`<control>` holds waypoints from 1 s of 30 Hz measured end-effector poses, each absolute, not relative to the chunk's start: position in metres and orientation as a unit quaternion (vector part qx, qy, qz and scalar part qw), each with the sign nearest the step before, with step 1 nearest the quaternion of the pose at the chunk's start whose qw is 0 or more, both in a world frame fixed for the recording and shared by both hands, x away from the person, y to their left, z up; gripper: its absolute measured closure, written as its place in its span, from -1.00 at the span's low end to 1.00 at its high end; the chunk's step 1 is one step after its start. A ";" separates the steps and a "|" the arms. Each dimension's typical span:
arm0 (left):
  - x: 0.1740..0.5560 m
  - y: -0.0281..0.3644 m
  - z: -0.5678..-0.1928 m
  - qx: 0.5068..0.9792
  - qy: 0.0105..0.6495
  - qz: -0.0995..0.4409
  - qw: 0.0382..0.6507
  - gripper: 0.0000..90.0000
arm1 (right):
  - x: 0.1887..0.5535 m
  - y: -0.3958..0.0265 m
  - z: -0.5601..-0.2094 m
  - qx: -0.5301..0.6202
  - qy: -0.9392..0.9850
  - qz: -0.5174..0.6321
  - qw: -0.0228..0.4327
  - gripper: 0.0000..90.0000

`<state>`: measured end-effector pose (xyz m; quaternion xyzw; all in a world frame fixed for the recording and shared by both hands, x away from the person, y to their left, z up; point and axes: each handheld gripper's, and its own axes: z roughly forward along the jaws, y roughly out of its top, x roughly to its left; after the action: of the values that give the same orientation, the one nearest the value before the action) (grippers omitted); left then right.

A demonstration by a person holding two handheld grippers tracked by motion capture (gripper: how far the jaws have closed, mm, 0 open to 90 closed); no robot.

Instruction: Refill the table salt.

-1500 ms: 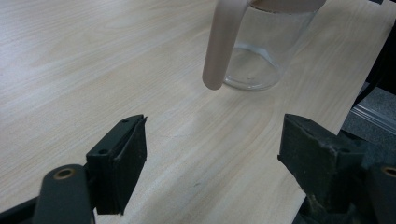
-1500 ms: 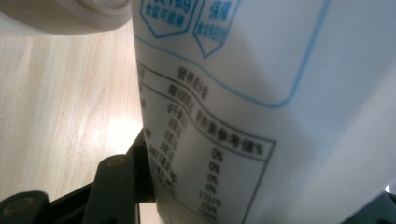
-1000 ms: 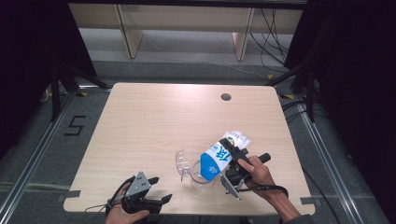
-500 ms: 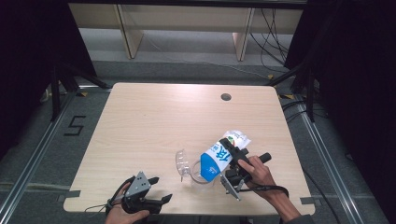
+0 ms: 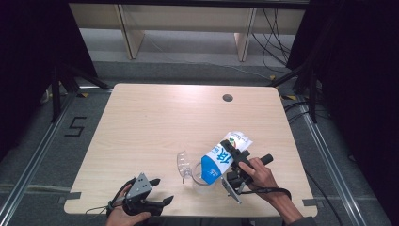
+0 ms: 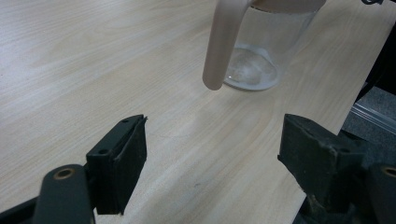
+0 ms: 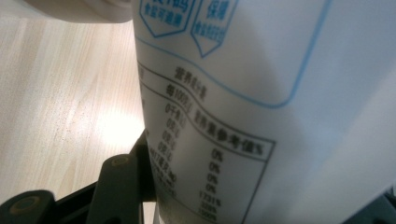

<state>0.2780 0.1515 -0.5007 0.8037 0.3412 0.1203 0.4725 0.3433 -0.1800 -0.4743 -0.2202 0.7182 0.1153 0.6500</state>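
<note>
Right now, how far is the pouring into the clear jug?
Done: the right tongs grip the blue-and-white pouch, tilted mouth-down over the clear plastic jug. In hand: the pour itself; the jug bottom looks nearly empty. Left: emptying the pouch and putting it down. The left tongs wait open.

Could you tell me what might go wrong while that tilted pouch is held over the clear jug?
1. The pouch is soft and leans steeply in the right claw; it could buckle or slip, spilling past the rim.
2. The clear jug stands near the table edge with nothing steadying it, since the left claw sits open and apart, so a nudge might tip it.
</note>
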 end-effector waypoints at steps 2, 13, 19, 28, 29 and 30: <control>0.278 0.151 -0.501 0.802 0.343 0.120 0.474 -0.49 | 0.343 -0.180 -0.476 -0.210 0.718 0.121 0.652 0.06; 0.278 0.151 -0.501 0.803 0.342 0.120 0.474 -0.49 | 0.343 -0.180 -0.475 -0.213 0.718 0.115 0.653 0.07; 0.278 0.151 -0.501 0.802 0.343 0.120 0.474 -0.49 | 0.342 -0.181 -0.476 -0.206 0.719 0.116 0.653 0.07; 0.278 0.151 -0.501 0.802 0.343 0.119 0.475 -0.49 | 0.345 -0.180 -0.473 -0.231 0.705 0.115 0.661 0.08; 0.278 0.151 -0.501 0.801 0.342 0.118 0.476 -0.49 | 0.343 -0.181 -0.474 -0.215 0.715 0.112 0.656 0.08; 0.278 0.151 -0.501 0.801 0.343 0.118 0.476 -0.49 | 0.344 -0.181 -0.473 -0.220 0.713 0.109 0.656 0.08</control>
<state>0.2780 0.1512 -0.5010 0.8012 0.3428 0.1181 0.4761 0.3435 -0.1805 -0.4731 -0.2205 0.7133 0.1089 0.6563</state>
